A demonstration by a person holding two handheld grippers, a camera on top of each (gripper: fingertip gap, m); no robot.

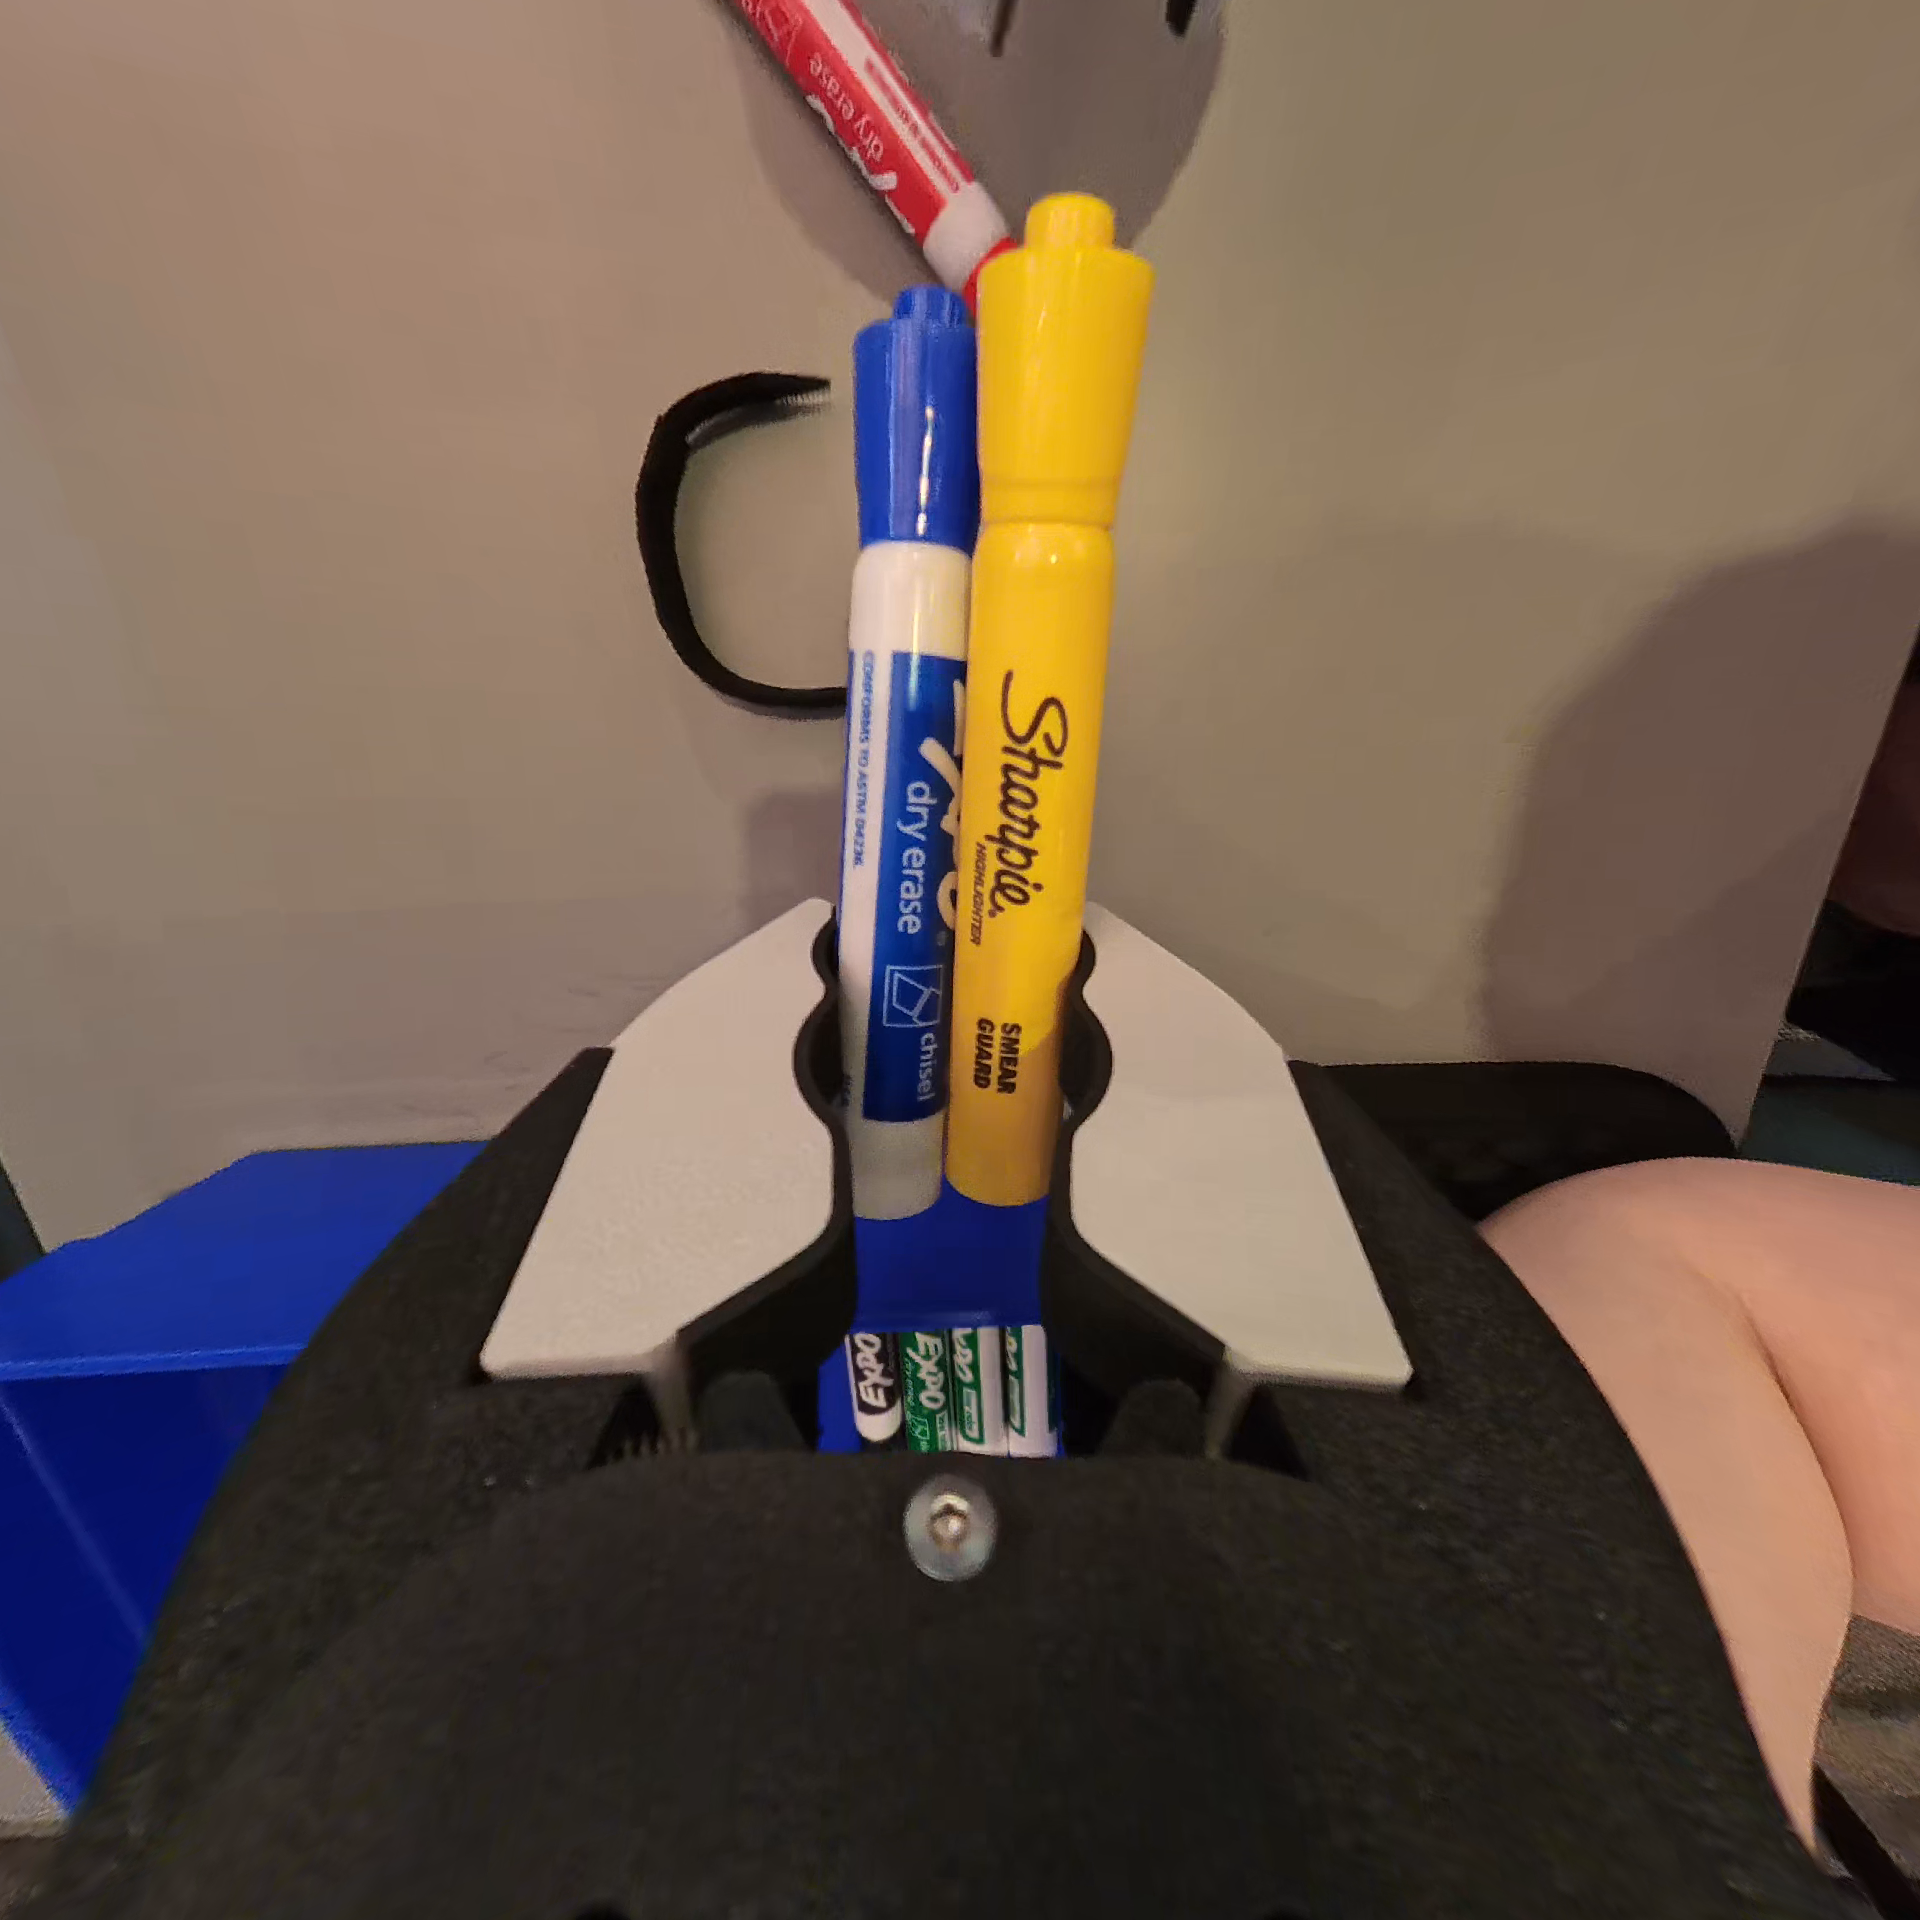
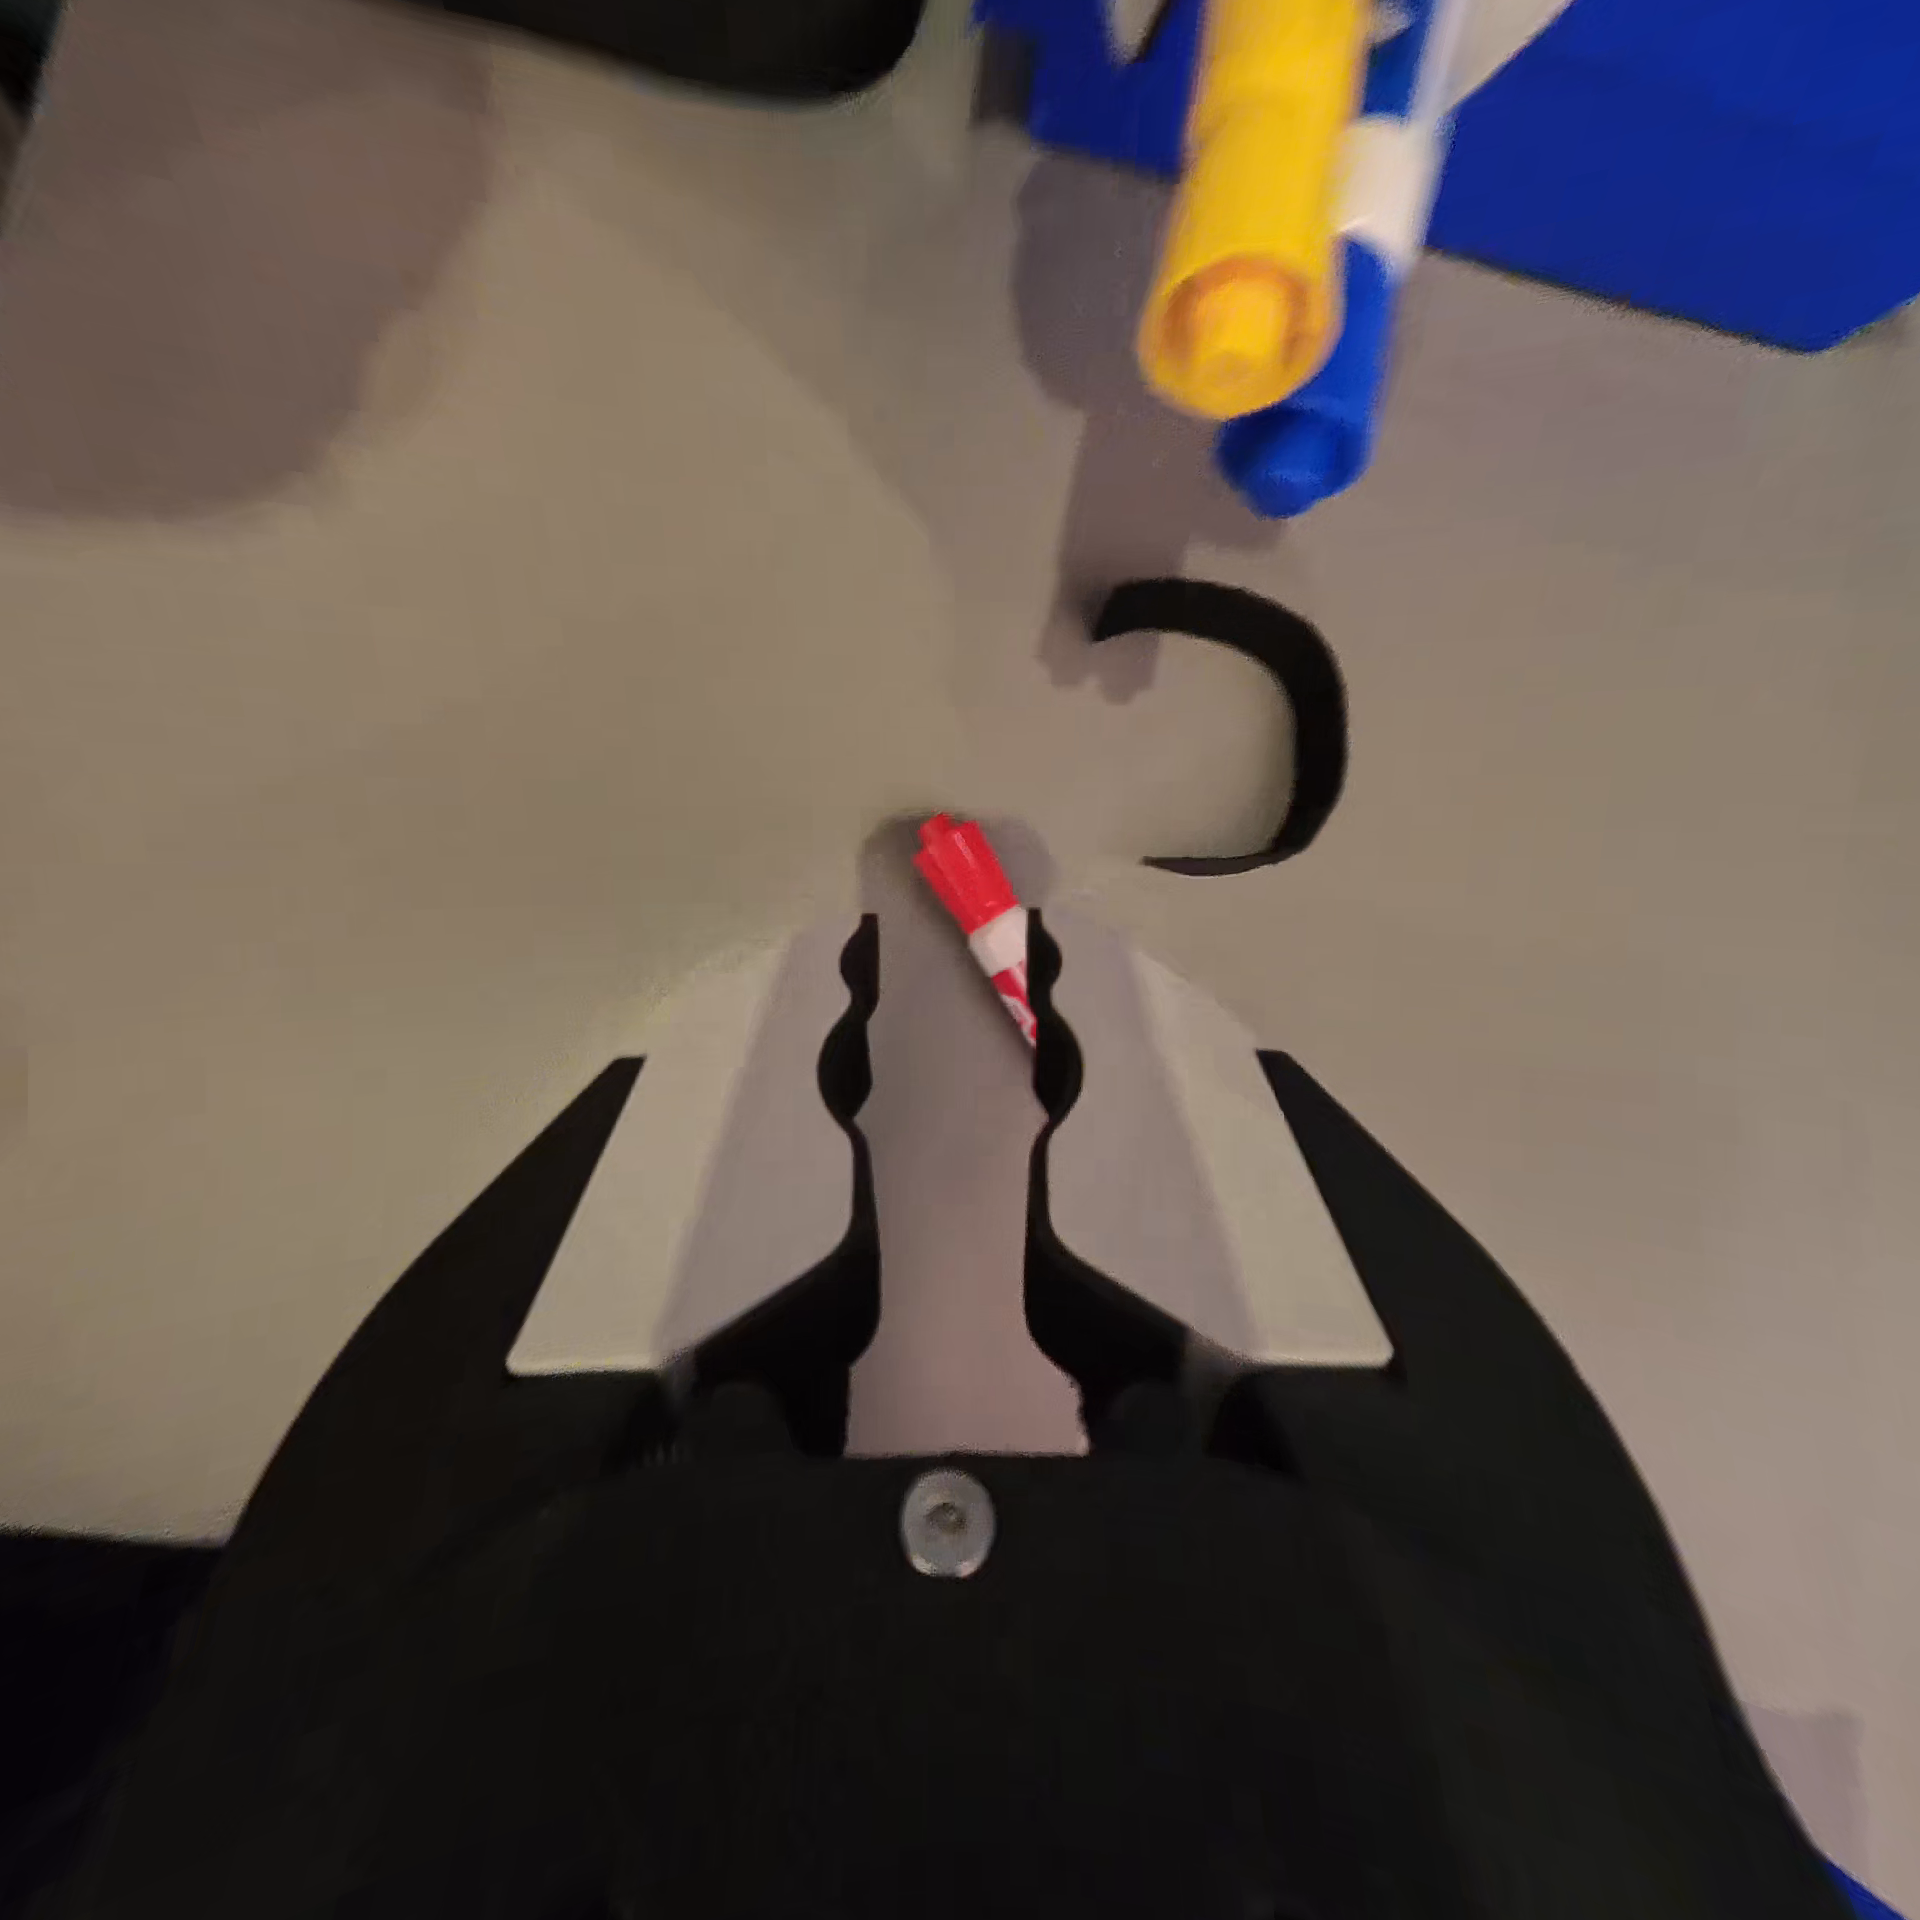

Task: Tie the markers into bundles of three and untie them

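Observation:
My left gripper (image 1: 956, 935) is shut on two markers held side by side: a blue dry-erase marker (image 1: 904, 727) and a yellow highlighter (image 1: 1039, 727), caps pointing away. Both show blurred at the top of the right wrist view, yellow (image 2: 1247, 229) above blue (image 2: 1309, 447). A red marker (image 1: 883, 114) slants down towards the yellow cap. My right gripper (image 2: 951, 925) hovers low over the table with its jaws apart. The red marker (image 2: 971, 883) pokes out from under its right finger, not clamped. A black strap (image 2: 1314, 717) lies curled open on the table, also seen in the left wrist view (image 1: 665, 561).
A blue bin (image 1: 156, 1299) stands at the lower left, also in the right wrist view (image 2: 1662, 156). Several more markers (image 1: 935, 1392) show in it through the gripper gap. A person's arm (image 1: 1662, 1455) is at the right. The beige table (image 2: 416, 727) lies under everything. The tips of one gripper are about 15 cm away from the tips of the other.

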